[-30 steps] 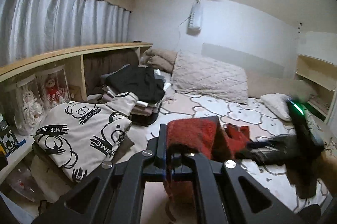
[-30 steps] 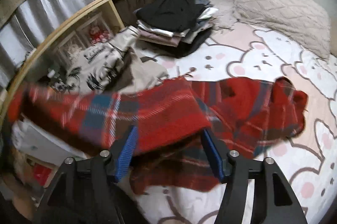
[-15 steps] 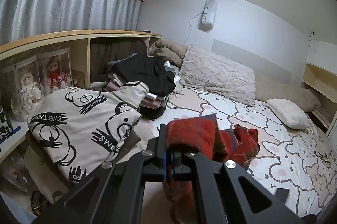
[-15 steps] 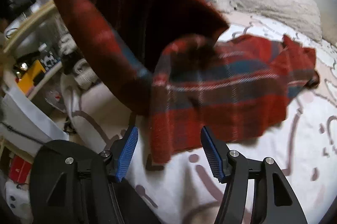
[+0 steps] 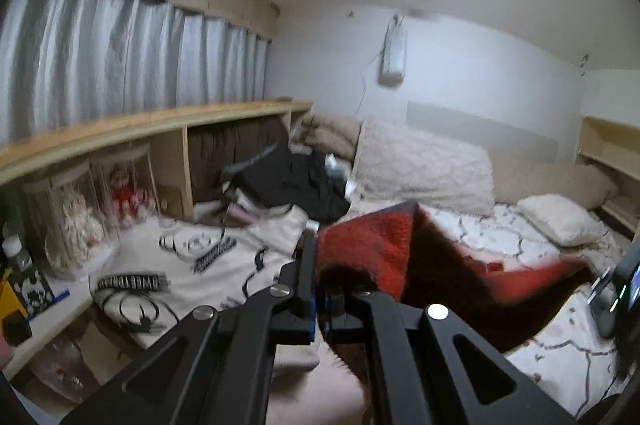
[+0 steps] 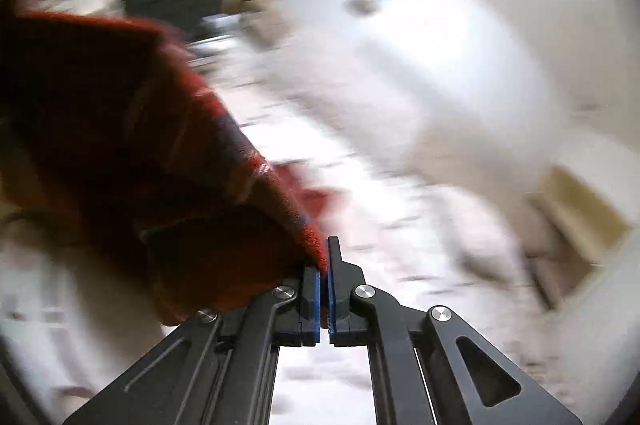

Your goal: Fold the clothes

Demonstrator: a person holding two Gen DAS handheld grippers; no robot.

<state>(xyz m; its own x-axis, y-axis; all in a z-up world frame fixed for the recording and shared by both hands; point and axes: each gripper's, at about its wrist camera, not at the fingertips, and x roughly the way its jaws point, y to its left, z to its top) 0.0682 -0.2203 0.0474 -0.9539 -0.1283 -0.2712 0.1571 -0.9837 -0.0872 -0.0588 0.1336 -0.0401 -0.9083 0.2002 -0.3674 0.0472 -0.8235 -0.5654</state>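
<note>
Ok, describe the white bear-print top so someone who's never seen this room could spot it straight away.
Start at the long wooden shelf under the grey curtains, left of the bed. The white bear-print top lies just below it, in front of the two cased dolls. It alone is cream with black cartoon bears and lettering; the pile behind is dark, the plaid garment red.

Fuzzy red plaid woollen cloth (image 5: 372, 249); matt black plastic tongs (image 5: 320, 289) with shiny metal rivets (image 5: 437, 311); smooth pale wooden shelf (image 5: 152, 123); quilted beige pillow (image 5: 420, 169).

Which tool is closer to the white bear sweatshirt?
Left. The left tool is right beside the bear sweatshirt, holding the red plaid cloth. The right tool holds the cloth's far end.
</note>
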